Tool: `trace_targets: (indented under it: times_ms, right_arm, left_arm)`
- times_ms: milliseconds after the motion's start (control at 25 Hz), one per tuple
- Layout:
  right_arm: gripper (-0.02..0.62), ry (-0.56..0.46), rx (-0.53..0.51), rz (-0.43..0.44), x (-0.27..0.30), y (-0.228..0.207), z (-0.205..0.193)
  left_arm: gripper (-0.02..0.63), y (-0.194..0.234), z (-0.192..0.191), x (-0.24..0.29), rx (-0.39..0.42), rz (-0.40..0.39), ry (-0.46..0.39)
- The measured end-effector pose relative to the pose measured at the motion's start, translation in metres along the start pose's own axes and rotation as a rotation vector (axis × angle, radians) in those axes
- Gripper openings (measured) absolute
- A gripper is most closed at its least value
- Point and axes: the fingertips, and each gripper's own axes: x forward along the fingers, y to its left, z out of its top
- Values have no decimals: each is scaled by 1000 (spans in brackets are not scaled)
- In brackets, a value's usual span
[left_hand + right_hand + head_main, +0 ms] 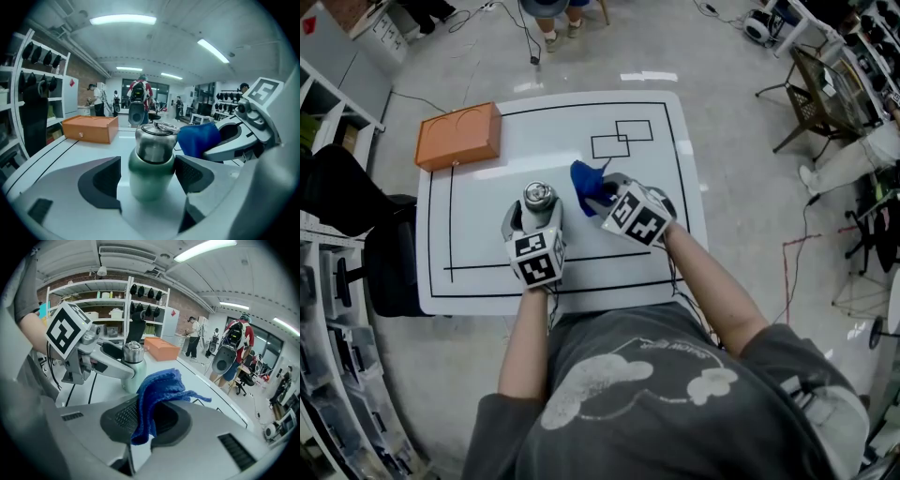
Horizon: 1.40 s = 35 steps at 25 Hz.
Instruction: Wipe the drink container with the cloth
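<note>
Bottle (538, 199): upright near worktop (487, 258) centre, between the left gripper (147, 177) jaws, which stand wide and unclamped.
Cloth (586, 180): pinched in the closed right gripper (145, 420) jaws, just beside the bottle at 2 o'clock.
Risk: the unheld bottle may tip or slide under a wipe.
Writing: none legible; only square markers on the gripper cubes.

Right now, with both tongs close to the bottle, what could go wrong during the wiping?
1. The left tongs stand around the drink container with a gap at one pad, so it seems unclamped. A push from the cloth may tip or slide it.
2. The right tongs pinch only a fold of the cloth, and the rest hangs loose. Hard rubbing could pull it out.
</note>
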Motion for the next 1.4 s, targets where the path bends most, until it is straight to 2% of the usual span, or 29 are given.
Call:
trace_targets:
  times_ms: [120,160,280,680,920,1160,1280,1400]
  right_arm:
    - [43,-2,-6,-1,-3,-1,0]
    - [44,-5,-12,2,-3,-1,1]
    - [43,-17,-48,31,-6,1,8]
    - [43,-32,-187,163,1,3,42]
    - [43,-36,-227,265,15,14,61]
    - [43,0,-270,329,30,20,67]
    - [43,44,-295,331,41,17,61]
    - [43,107,-333,313,54,13,51]
  left_arm:
    - [346,-3,-2,4,-17,-1,23]
    - [324,-4,-2,3,-16,-10,25]
    - [321,-6,-1,2,14,-63,22]
    - [321,-12,-1,-1,210,-374,85]
    - [321,-7,-2,-3,380,-625,135]
    - [321,-4,-2,-5,531,-864,184]
    - [321,-2,-2,-6,596,-955,200]
    - [321,-2,-1,-6,626,-1011,199]
